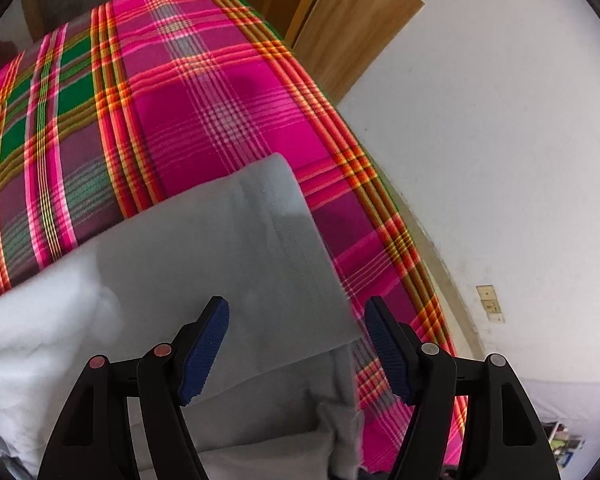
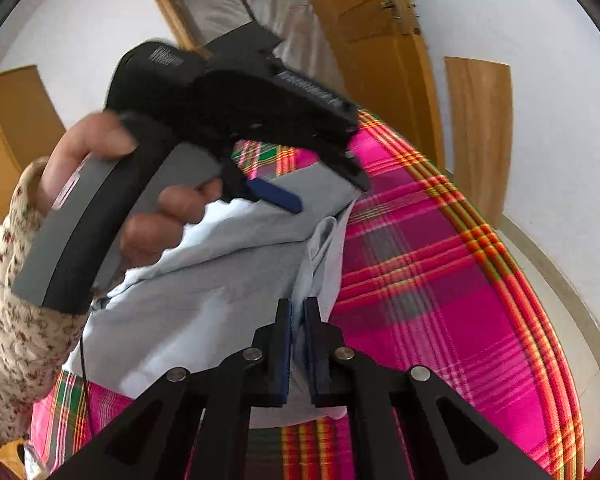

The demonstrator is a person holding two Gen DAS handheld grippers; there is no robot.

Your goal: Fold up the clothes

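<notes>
Black fingers with blue pads of the right gripper [image 2: 298, 344] are clenching a raised fold of the pale grey garment [image 2: 204, 280], which is lying on the pink plaid bedspread [image 2: 440, 280] near its edge. Across the garment, a hand [image 2: 112, 184] in a floral sleeve [image 2: 12, 320] is holding the left gripper [image 1: 296, 348], whose jaws are standing wide apart, released, one blue pad hovering over the folded grey cloth and the other beside its edge.
</notes>
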